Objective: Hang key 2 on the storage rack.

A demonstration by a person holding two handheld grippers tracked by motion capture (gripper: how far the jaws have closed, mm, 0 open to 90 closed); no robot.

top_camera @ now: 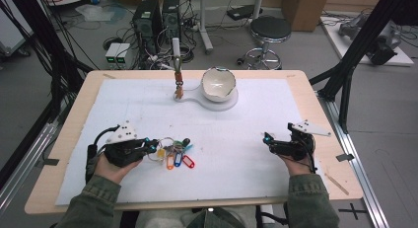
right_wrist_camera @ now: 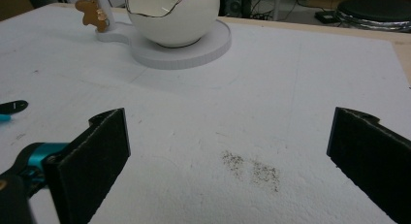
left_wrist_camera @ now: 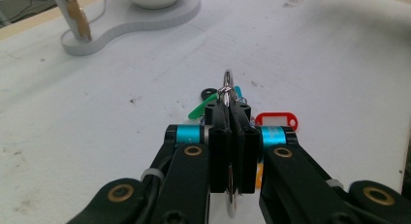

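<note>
- In the high view the left hand (top_camera: 114,165) comes in from the lower left of the frame, forearm in an olive sleeve, and points the left gripper (top_camera: 148,147) toward the right of the frame, low over the white mat (top_camera: 236,134).
- In the left gripper view its two black jaws stand pressed together in the lower middle of the frame, clamped on the metal key ring (left_wrist_camera: 228,88), which juts out above their tips.
- The bunch of keys (top_camera: 173,151) lies at lower left of centre in the high view, its red tag (top_camera: 188,162), blue tag (top_camera: 178,160) and orange tag (top_camera: 170,162) fanned out on the mat.
- The right hand (top_camera: 296,161) sits at the lower right; the right gripper (top_camera: 268,139) points up and left, its jaws wide apart with bare mat between them in its own view.
- At upper centre a white egg-shaped bowl (top_camera: 218,84) with a jagged rim sits on a white base (top_camera: 197,97); nothing can be made out inside it.
- Just left of the bowl a post (top_camera: 176,53) rises from the base, with a small brown charm (top_camera: 179,92) hanging on it.
</note>
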